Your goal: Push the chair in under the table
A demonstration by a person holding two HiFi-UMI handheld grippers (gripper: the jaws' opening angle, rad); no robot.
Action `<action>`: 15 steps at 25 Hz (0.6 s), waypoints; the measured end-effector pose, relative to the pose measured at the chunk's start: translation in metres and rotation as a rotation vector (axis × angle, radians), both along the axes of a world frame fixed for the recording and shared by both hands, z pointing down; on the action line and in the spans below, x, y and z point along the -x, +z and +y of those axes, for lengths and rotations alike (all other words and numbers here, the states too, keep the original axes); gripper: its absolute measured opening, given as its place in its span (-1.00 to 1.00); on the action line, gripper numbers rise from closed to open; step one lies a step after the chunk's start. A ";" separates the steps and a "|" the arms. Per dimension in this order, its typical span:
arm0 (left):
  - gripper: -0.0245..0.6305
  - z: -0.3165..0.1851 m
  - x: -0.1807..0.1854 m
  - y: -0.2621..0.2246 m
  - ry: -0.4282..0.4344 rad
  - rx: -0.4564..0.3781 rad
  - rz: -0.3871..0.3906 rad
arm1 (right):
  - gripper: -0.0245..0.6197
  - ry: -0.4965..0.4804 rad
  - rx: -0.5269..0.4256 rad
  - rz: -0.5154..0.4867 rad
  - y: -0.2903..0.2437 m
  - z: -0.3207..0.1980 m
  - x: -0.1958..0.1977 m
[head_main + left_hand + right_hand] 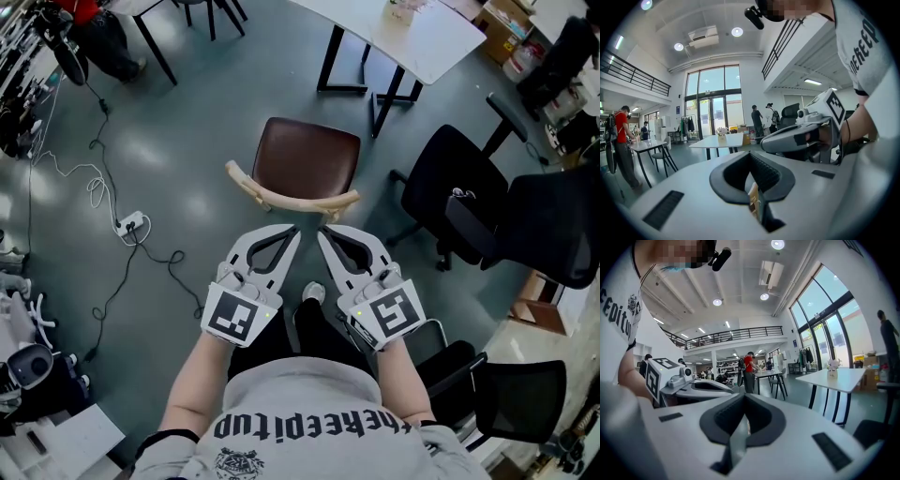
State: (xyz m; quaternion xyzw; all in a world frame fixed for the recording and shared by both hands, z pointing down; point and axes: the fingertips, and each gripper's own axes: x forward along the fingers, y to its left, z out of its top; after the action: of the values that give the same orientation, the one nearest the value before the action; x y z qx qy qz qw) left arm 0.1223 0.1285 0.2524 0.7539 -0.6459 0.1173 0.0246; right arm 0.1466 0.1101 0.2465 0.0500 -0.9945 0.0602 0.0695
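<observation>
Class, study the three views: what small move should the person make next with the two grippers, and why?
Probably ease the left gripper and right gripper, both shut, forward against the wooden backrest of the chair. Their tips sit just behind its middle, contact unclear, and the chair stands well short of the white table.

Open-plan office, white table [412,33], swivel chair [452,187]

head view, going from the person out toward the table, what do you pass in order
left tongs and right tongs side by side → chair's curved wooden backrest → brown seat → white table
</observation>
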 end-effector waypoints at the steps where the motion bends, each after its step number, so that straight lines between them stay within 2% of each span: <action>1: -0.88 -0.001 0.002 0.001 0.001 0.003 -0.001 | -0.89 0.001 0.002 0.000 0.001 -0.002 0.002; 7: -0.88 -0.011 0.012 0.010 0.031 0.012 -0.001 | -0.89 0.024 0.001 0.013 0.006 -0.011 0.013; 15: -0.88 -0.029 0.039 0.013 0.118 0.015 0.004 | -0.89 0.111 0.005 0.031 0.009 -0.029 0.037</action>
State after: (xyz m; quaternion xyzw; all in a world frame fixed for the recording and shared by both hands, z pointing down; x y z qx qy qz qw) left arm 0.0834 0.0990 0.2651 0.7907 -0.5993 0.1221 0.0247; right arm 0.1101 0.0806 0.2558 0.1060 -0.9889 0.0655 0.0816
